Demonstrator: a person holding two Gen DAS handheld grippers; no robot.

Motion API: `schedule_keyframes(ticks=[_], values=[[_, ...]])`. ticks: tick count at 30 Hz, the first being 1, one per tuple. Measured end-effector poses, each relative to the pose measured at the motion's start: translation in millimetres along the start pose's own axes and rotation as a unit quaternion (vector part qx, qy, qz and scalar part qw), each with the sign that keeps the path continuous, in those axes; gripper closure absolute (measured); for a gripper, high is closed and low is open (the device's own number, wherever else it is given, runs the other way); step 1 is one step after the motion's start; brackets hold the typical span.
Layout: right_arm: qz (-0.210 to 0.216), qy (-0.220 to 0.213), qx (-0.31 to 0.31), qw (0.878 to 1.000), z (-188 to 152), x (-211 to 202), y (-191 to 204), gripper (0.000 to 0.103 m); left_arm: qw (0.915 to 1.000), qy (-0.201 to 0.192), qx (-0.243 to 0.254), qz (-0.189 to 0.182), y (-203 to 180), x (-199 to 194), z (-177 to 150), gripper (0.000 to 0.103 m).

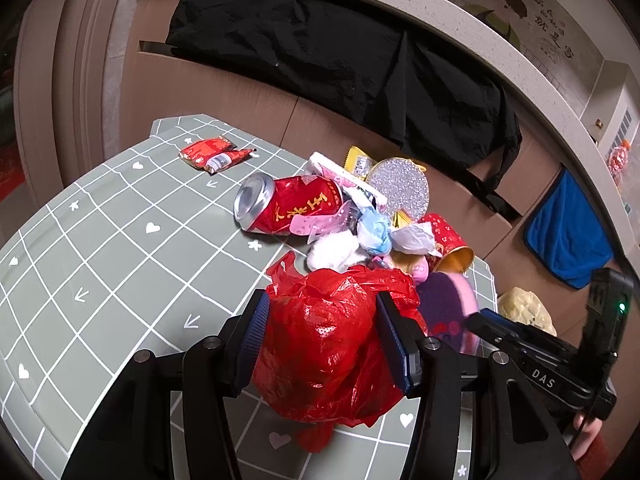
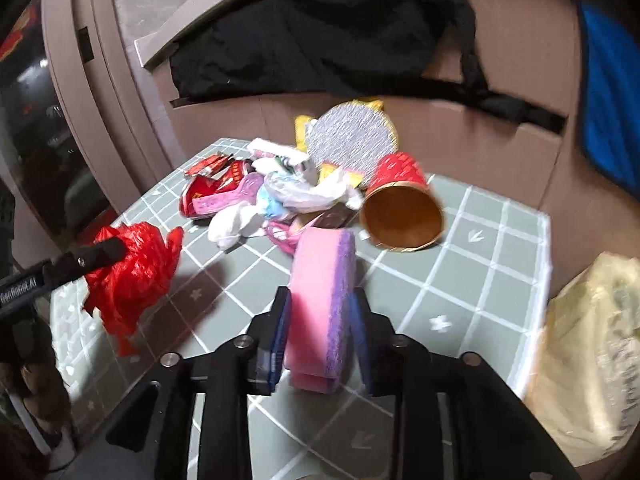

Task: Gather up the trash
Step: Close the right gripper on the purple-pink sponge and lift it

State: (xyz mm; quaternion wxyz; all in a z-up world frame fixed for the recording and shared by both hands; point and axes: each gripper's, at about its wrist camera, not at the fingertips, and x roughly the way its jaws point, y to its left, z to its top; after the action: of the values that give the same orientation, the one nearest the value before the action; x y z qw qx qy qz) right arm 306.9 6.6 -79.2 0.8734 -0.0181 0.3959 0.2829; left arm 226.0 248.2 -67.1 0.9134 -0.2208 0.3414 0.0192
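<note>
A crumpled red plastic bag sits between the pads of my left gripper, which is shut on it just above the table; the same bag shows at the left of the right wrist view. My right gripper holds a pink and purple sponge upright, and the sponge fills the gap between both pads. Beyond them lies a trash pile: a red can, a red paper cup on its side, a glitter disc, white tissues and pink scraps.
The grey-green gridded table carries a red wrapper at its far left. A black cloth hangs on the cabinet behind. A blue cloth hangs at the right. A yellowish bag sits off the table's right edge.
</note>
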Motion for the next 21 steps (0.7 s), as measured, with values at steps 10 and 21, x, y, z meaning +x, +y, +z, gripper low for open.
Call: schedule_keyframes(ticks=[10, 21], values=[[0.001, 0.015, -0.042, 0.999, 2, 16, 28, 0.064, 0.9999, 0.007, -0.008, 0.003, 7, 0, -5, 0.049], [-0.054, 0.028, -0.087, 0.994, -4, 31, 34, 0.064, 0.9996, 0.010, -0.026, 0.004, 21, -1, -6, 0.049]])
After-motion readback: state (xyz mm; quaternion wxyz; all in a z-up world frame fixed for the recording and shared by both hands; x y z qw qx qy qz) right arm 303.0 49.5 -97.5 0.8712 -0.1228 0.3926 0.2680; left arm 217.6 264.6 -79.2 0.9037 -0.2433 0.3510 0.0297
